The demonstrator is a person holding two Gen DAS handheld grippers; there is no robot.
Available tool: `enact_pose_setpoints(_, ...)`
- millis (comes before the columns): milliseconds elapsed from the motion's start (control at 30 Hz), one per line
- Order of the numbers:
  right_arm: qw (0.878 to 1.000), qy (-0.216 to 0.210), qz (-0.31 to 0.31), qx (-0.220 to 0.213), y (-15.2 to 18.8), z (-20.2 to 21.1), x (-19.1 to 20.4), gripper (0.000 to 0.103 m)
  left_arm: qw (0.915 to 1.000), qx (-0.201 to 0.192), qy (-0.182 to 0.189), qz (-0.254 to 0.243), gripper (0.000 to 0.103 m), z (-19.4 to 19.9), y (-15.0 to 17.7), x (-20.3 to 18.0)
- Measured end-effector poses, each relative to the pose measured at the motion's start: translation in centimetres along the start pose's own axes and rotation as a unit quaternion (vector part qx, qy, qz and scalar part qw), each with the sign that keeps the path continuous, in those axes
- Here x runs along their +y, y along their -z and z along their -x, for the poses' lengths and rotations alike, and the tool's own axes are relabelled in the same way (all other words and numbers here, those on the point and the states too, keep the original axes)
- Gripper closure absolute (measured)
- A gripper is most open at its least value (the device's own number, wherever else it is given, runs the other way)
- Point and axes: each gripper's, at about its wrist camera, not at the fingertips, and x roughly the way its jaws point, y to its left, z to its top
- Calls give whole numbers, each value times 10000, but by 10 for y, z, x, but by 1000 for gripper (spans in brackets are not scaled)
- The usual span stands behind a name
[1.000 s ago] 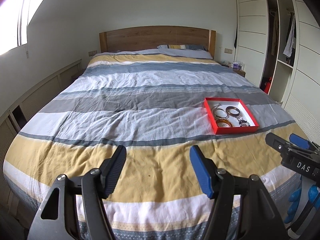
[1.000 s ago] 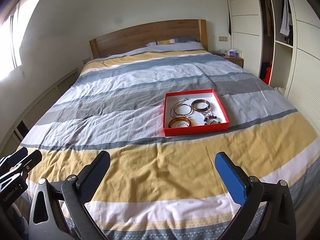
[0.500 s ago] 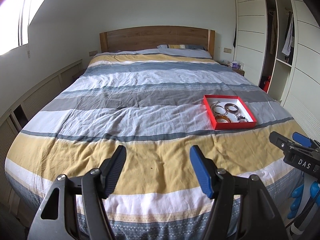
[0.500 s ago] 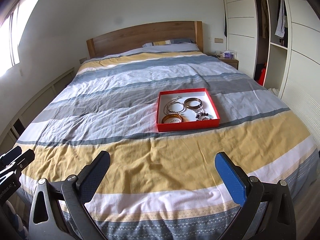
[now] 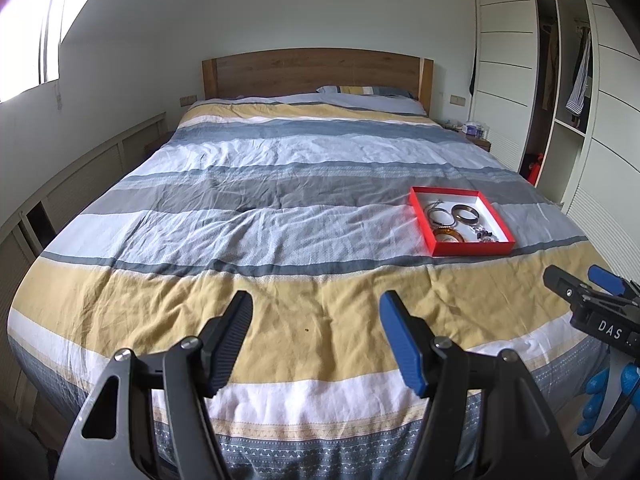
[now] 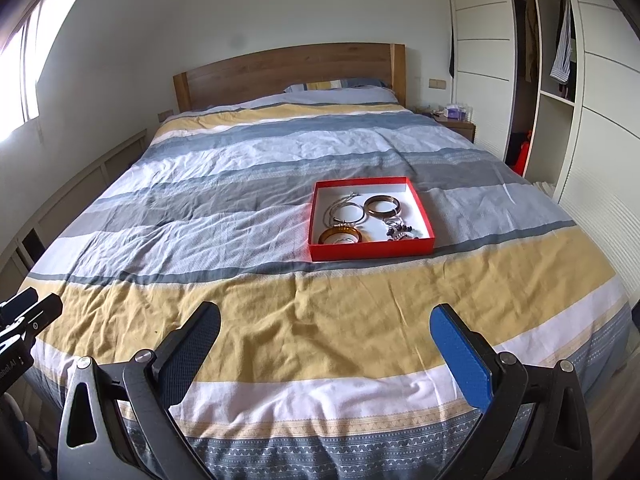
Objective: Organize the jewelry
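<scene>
**Both grippers spread above foot of bed; jewelry in red tray**

The left gripper is held over the yellow band of the striped duvet near the foot of the bed. Its jaws are seen spread apart, with nothing between them. The right gripper is likewise held over the yellow band, jaws spread wide and nothing gripped. Each gripper is also caught at the edge of the other's view.

A red tray with a white interior is observed lying flat on the duvet, on the grey-blue stripes right of centre, well apart from both grippers. Inside it, a brown bangle is noted at the far right, a silver bangle beside it to the left, an amber bangle at the near left, and a cluster of small dark pieces at the near right; these cannot be identified individually.

A wooden headboard is recorded at the far end.
</scene>
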Motion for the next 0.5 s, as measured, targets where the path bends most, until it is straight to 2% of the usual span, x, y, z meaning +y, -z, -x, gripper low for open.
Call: enact_pose_setpoints(500,10000,27,56,42,4,-3,2,0,10000,49,-14,26,39,-4,4,6)
